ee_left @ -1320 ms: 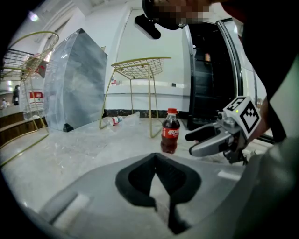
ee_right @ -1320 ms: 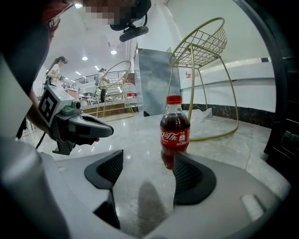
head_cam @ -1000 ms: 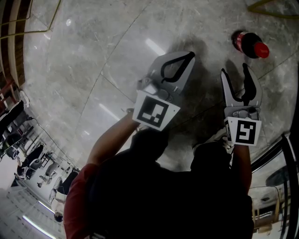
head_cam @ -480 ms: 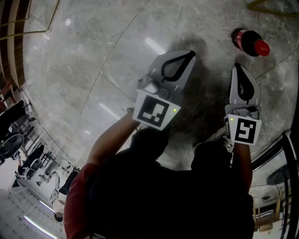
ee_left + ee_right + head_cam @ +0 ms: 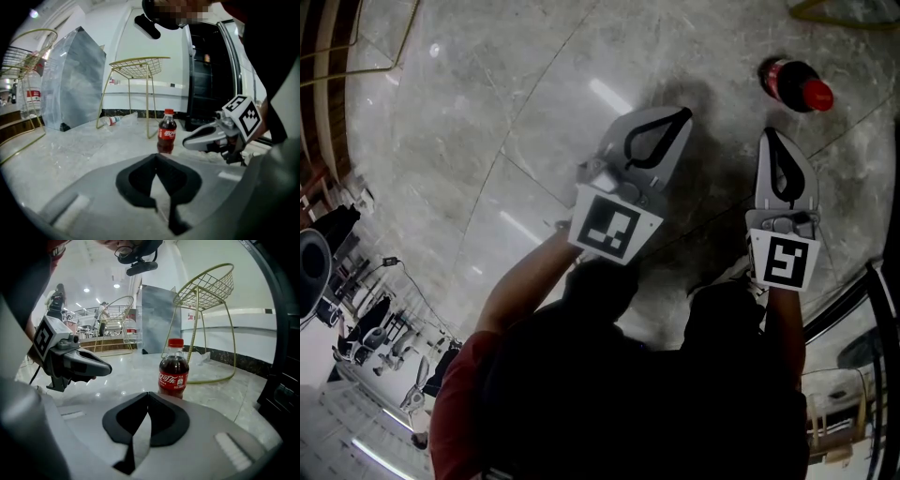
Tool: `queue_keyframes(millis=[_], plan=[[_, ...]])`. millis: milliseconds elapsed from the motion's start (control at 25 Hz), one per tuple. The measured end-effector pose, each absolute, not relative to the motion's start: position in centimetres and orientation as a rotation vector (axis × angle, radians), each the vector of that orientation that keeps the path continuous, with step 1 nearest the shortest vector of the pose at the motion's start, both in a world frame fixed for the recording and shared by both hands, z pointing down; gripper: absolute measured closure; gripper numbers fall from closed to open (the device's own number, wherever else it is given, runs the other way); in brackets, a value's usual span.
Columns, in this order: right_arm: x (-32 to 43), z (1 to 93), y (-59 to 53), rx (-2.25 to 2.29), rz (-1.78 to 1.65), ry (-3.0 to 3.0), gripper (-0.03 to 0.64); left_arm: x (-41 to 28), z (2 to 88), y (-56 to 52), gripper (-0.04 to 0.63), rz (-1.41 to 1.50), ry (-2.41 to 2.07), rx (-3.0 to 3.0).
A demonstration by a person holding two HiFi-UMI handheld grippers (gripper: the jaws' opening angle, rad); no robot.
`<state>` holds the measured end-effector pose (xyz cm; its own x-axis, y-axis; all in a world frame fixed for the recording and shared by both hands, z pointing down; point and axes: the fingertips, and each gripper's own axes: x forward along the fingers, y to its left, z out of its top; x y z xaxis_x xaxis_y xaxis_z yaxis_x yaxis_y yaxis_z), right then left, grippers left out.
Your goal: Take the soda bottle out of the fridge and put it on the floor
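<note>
Both hand-held grippers are clenched on nothing. The left hand-held gripper (image 5: 680, 114) has its jaws pressed tip to tip, and so does the right hand-held gripper (image 5: 772, 134). The two are level with each other, side by side and apart.

Under and ahead of both spreads the polished grey marble floor (image 5: 487, 112). Far ahead of the left hand-held gripper and off to its left stands a tall grey slab-like block (image 5: 75, 79). Straight ahead of that hand-held gripper, past the bottle, is a gold wire stand (image 5: 140, 84) with a basket top on thin legs. A dark glass-fronted cabinet (image 5: 211, 70) rises ahead to its right.

The soda bottle (image 5: 795, 86) stands upright on the floor just ahead of the right hand-held gripper's tips and a little to their right, clear of them. From the left hand-held gripper it sits farther ahead and to the right. It holds dark cola filled to the shoulder, has a red label round the middle, and its red cap is on.

A small clear bottle (image 5: 110, 121) with a red label lies on its side well ahead and left of the left hand-held gripper, by the stand's legs. What it holds cannot be told.
</note>
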<state>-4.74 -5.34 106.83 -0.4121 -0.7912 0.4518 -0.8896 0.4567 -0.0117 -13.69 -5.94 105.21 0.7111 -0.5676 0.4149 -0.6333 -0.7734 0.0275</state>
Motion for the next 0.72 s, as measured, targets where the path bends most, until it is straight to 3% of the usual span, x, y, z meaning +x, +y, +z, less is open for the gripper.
queue_keyframes(millis=[400,720], plan=[[-3.2,99.0,-3.1,1.445,0.390,-2.217,0.615,-11.4,98.3,-5.0,0.595,0.612,-0.930,2.711],[-0.2,82.9,-0.4,1.484,0.492,-2.161,0.615,-10.7,82.2,-3.9,0.595,0.698,-0.948,2.669]])
